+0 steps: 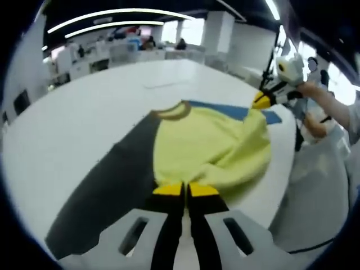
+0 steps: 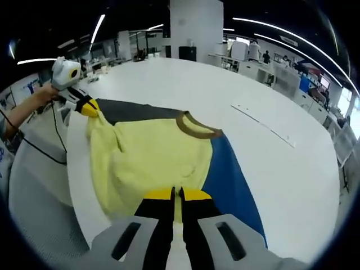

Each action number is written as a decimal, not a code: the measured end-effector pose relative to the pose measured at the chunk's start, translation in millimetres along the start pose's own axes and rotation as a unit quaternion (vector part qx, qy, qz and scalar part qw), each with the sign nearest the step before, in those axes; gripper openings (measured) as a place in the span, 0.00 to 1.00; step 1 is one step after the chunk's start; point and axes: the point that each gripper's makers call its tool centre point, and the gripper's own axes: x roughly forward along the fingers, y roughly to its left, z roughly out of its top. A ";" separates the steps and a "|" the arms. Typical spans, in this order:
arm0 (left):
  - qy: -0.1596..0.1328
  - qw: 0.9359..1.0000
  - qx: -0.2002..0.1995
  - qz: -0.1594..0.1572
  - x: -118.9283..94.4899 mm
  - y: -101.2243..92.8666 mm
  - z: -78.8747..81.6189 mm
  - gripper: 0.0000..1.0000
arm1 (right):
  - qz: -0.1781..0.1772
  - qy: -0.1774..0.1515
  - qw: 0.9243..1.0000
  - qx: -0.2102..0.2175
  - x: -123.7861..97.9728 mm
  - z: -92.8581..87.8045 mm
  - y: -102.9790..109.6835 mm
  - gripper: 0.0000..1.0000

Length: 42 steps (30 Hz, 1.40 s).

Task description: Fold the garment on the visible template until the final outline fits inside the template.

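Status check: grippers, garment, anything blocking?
Left gripper and right gripper shut on yellow sweatshirt. Sweatshirt bunched, partly over dark-and-blue template. Nothing in the way.

Garment (image 1: 211, 149) lies on the template (image 1: 107, 185), on the table (image 1: 73, 118).

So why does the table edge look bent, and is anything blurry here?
Fisheye lenses bow the white table in the left gripper view and curve the ceiling light strips in both. The right gripper view is sharper on the yellow garment; the left looks softer, with bright window glare.
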 end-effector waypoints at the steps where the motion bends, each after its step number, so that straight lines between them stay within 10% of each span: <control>1: -0.001 1.000 0.000 0.004 0.9 3.1 1.9 0.00 | -0.005 0.003 1.000 0.000 0.6 -0.5 -4.0 0.04; 42: -0.014 0.996 -0.021 0.086 67.2 87.0 17.2 0.00 | -0.103 0.018 0.993 0.053 57.8 -7.8 -89.7 0.04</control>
